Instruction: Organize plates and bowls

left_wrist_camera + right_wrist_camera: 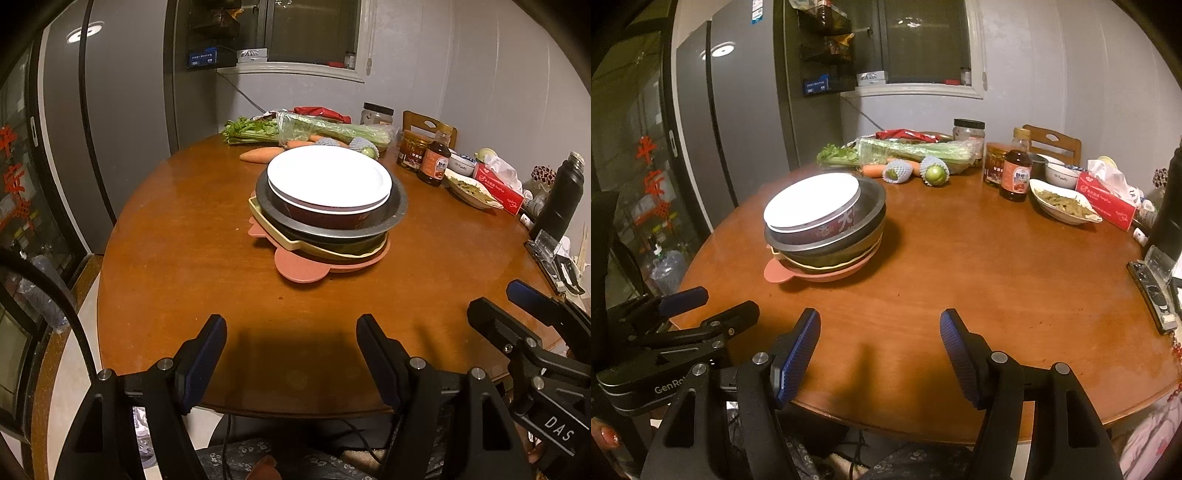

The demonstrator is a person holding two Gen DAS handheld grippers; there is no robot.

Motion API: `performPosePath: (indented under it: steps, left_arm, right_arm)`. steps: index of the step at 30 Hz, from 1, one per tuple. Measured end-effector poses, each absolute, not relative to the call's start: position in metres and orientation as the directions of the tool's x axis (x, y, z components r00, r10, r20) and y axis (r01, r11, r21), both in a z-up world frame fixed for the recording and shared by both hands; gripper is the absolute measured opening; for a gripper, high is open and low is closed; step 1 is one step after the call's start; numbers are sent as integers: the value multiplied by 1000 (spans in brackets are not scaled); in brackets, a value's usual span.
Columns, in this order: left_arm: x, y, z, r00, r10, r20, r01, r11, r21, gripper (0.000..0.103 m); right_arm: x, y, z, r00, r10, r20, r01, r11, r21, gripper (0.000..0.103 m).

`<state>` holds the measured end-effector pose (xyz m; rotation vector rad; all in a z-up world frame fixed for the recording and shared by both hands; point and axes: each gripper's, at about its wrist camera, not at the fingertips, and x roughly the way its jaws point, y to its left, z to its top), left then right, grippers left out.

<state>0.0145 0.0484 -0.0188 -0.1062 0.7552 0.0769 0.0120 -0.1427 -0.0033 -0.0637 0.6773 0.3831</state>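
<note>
A stack of dishes stands on the round wooden table (184,266). From the top: a white plate (328,175) (810,199), a dark red bowl (325,218) (827,230), a grey metal pan (397,206) (875,210), a cream dish (280,240), and a pink plate (306,267) (779,273) at the bottom. My left gripper (291,328) is open and empty, hovering near the table's front edge, well short of the stack. My right gripper (879,325) is open and empty, to the right of the left one (713,306); the stack lies ahead to its left.
At the back lie celery (332,127), carrots (260,154), wrapped fruit (934,171), jars and a sauce bottle (1015,173). A white dish of food (1063,203), a small bowl (1060,175), a tissue box (1108,195) and a black flask (561,195) stand at right. A fridge (110,110) stands left.
</note>
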Motion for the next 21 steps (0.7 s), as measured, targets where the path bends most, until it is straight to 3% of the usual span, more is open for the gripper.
performPosePath:
  steps: [21]
  left_arm:
    - [13,47,-16,732,35,-680,-103,993,-60,72]
  right_arm:
    - [14,-142,-9,698,333,-634,-371,925,78,69]
